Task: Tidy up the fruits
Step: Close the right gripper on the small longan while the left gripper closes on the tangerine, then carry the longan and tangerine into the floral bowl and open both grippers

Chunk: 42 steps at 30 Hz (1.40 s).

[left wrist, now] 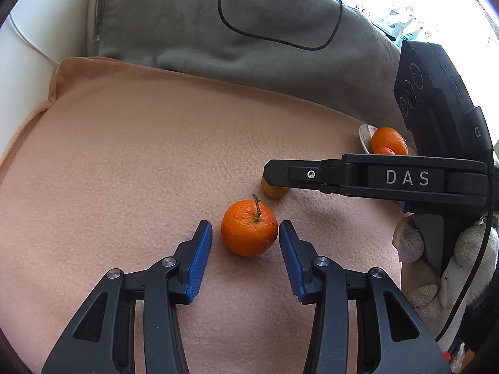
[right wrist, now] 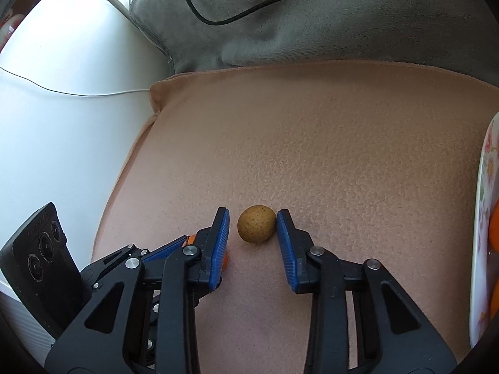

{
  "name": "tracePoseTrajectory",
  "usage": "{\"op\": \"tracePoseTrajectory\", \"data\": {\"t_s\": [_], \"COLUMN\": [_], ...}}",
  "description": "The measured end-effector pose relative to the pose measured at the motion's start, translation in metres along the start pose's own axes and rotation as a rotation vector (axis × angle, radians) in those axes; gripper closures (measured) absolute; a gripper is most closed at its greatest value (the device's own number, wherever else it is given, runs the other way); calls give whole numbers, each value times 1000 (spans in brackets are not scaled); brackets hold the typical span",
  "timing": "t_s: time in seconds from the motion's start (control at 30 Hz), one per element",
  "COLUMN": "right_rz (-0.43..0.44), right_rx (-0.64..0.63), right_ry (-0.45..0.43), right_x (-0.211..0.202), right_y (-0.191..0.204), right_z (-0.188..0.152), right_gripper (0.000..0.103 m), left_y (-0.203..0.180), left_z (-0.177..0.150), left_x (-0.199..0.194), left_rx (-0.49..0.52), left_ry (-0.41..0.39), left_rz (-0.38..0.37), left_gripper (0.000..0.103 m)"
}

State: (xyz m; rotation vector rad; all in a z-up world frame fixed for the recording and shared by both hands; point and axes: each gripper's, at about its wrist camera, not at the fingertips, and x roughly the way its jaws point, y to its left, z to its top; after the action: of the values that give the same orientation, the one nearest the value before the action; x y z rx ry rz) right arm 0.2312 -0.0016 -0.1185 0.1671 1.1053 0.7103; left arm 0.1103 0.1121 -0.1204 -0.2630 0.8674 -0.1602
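An orange mandarin (left wrist: 249,228) with a stem lies on the peach blanket (left wrist: 140,162). My left gripper (left wrist: 245,229) is open, with a blue pad on each side of the mandarin and small gaps. A small round brown fruit (right wrist: 257,223) lies on the blanket (right wrist: 312,140) between the open blue pads of my right gripper (right wrist: 253,222); the right pad is very close to it. In the left wrist view the brown fruit (left wrist: 274,190) is partly hidden under the right gripper's finger (left wrist: 312,174). A floral plate (left wrist: 365,137) holds two oranges (left wrist: 389,139).
A grey cushion (left wrist: 249,46) with a black cable (left wrist: 280,39) lies behind the blanket. A white surface (right wrist: 62,109) with a thin white wire is to the left. The plate's rim (right wrist: 485,218) is at the right edge of the right wrist view. A white-gloved hand (left wrist: 461,268) holds the right gripper.
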Motion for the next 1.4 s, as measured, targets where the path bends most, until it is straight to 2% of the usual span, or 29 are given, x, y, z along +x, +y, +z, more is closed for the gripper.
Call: {"op": "tracePoseTrajectory", "data": {"t_s": [0.1,0.23,0.53,0.97,1.2,1.4], "right_rz": [-15,-25,-26,-50,-41,-69], "right_rx": [-8,-15,-28,-63,-39,-39], "right_ry": [3,3,-30,-138,-217,-282], "right_x": [2,4,-6,-57,-90,-122], "right_y": [1,1,2,3,-2,-8], "right_z": [0,0,-6,-25,-37,-49], "right_gripper": [75,75,75,75,75,75], "left_y": [1,0,-2,-11,-27,-48], "left_z": [0,0,-2,-4,-3,6], "left_x": [0,-1,-5,-23,-38,-42], "left_rx": [-3,-3,-5,6,31,64], "left_ry": [1,0,-12,-54,-85,-102], "left_rz": [-3,-10,-5,-3,-23,-59], "left_gripper": [62,67,68,68,68,68]}}
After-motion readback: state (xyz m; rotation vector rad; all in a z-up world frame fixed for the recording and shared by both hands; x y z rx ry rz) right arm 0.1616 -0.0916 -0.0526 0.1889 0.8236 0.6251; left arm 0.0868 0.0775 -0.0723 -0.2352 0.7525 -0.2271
